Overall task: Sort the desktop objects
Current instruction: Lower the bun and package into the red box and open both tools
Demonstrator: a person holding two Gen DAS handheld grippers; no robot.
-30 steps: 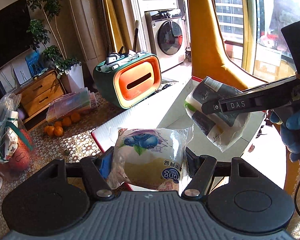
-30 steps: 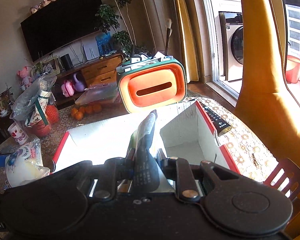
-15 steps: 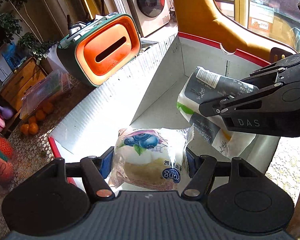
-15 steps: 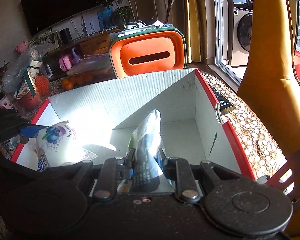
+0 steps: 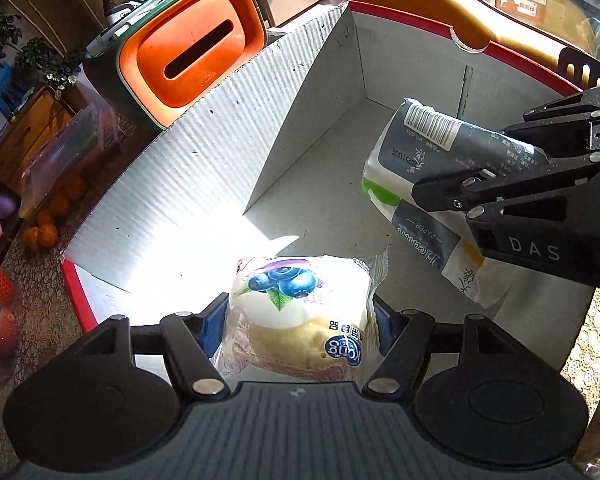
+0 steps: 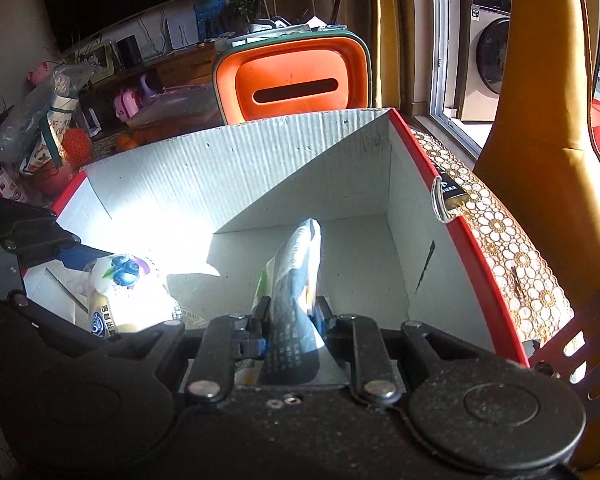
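A blueberry bread packet point(image 5: 300, 320) sits between the pads of my left gripper point(image 5: 298, 320), which is shut on it just above the floor of the white cardboard box point(image 5: 204, 168). The same packet point(image 6: 124, 292) shows at the lower left in the right wrist view. My right gripper point(image 6: 290, 318) is shut on a grey and white tissue pack point(image 6: 294, 280), held inside the box. In the left wrist view that tissue pack point(image 5: 420, 176) hangs at the right, pinched by the right gripper point(image 5: 436, 190).
The box has red rims point(image 6: 452, 208) and white corrugated walls. An orange and green case point(image 5: 188, 56) stands behind it. A yellow chair point(image 6: 548, 152) is at the right, a remote point(image 6: 452, 192) lies by the box on the lace tablecloth point(image 6: 508, 248), and oranges point(image 5: 46, 220) and bags at the left.
Both grippers have come down into the box with their packets. The left one tilted further downward and moved forward over the box floor; the right one sank a little.
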